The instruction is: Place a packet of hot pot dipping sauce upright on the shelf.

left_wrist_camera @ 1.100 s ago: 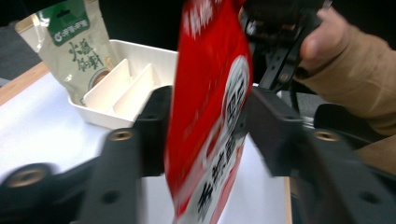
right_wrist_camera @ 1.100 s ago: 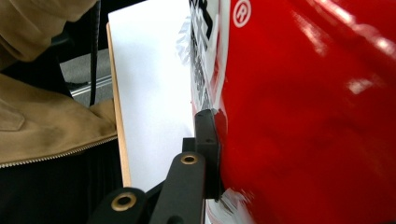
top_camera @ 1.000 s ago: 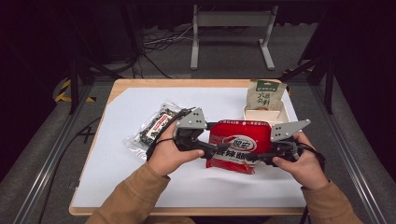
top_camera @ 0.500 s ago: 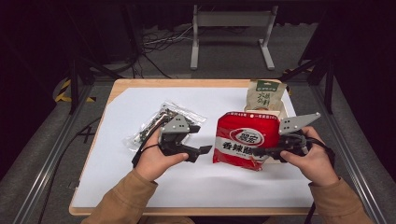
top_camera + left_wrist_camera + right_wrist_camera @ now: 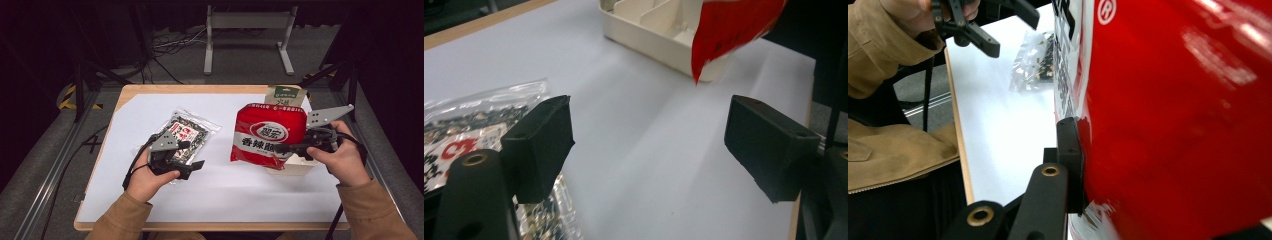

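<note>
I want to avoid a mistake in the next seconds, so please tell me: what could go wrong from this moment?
1. The right gripper pinches only the edge of the red bag, held upright above the cream tray; it may slip or swing.
2. The left gripper, jaws just opened with nothing between them, hovers beside the clear snack bag and could nudge it.

On my table (image 5: 125, 102) the seaweed snack packet (image 5: 192, 132) lies left of centre, under my left gripper (image 5: 192, 165). To its right, the snack bag (image 5: 267, 135) hangs upright in my right gripper (image 5: 280, 149), over the divided tray (image 5: 659, 25). Another pouch (image 5: 286, 95) stands behind the bag.
</note>
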Demonstrator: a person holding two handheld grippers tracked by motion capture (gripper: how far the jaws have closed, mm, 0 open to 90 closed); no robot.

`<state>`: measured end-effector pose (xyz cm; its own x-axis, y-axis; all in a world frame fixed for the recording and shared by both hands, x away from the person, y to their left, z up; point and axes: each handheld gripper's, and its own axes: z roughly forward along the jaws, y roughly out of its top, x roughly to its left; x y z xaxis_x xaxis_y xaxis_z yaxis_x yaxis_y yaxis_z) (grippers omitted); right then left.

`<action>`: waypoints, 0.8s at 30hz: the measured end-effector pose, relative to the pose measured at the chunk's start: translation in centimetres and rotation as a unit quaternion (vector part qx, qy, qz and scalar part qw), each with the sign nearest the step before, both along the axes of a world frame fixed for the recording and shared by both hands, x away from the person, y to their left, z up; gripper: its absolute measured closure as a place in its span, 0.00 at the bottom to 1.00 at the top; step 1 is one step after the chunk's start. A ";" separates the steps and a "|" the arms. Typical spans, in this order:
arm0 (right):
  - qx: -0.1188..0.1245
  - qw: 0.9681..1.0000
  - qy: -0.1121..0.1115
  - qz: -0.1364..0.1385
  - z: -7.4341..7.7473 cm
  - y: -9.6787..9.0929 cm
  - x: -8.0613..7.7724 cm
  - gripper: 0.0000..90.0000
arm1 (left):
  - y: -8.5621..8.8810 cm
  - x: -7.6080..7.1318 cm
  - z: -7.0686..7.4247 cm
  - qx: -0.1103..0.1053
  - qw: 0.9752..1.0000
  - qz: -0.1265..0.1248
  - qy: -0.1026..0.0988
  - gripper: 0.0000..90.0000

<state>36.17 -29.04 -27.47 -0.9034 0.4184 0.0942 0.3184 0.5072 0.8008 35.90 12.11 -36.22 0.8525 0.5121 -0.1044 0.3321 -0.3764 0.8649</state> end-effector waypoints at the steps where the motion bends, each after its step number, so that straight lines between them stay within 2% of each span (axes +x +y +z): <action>1: 0.000 1.000 -0.003 -0.001 0.2 -0.1 0.1 0.98 | 0.2 0.0 -0.1 0.000 1.000 0.003 0.000 0.22; 6: -0.003 1.000 -0.021 0.001 0.8 -0.7 0.5 0.98 | 0.9 -0.1 -0.6 0.009 1.000 0.015 0.000 0.21; 11: -0.013 0.999 -0.039 0.000 1.0 -1.5 1.6 0.98 | 2.1 0.0 -1.4 0.015 0.999 0.032 0.004 0.21; 16: -0.014 0.999 -0.045 -0.010 1.1 -2.2 2.8 0.98 | 2.7 0.1 -1.6 0.013 0.999 0.043 0.006 0.20; 20: -0.019 0.998 -0.056 -0.014 1.2 -2.7 3.6 0.98 | 3.1 0.2 -1.8 0.031 0.998 0.056 -0.005 0.20; 24: -0.024 0.997 -0.065 -0.016 1.3 -3.1 4.3 0.98 | 3.5 0.3 -2.0 0.030 0.998 0.062 0.000 0.20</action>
<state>40.44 -32.18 -26.16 -0.8929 0.4482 -0.0437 0.2298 0.5369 0.8117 36.24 15.66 -38.22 0.7816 0.6197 -0.0712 0.3804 -0.3830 0.8418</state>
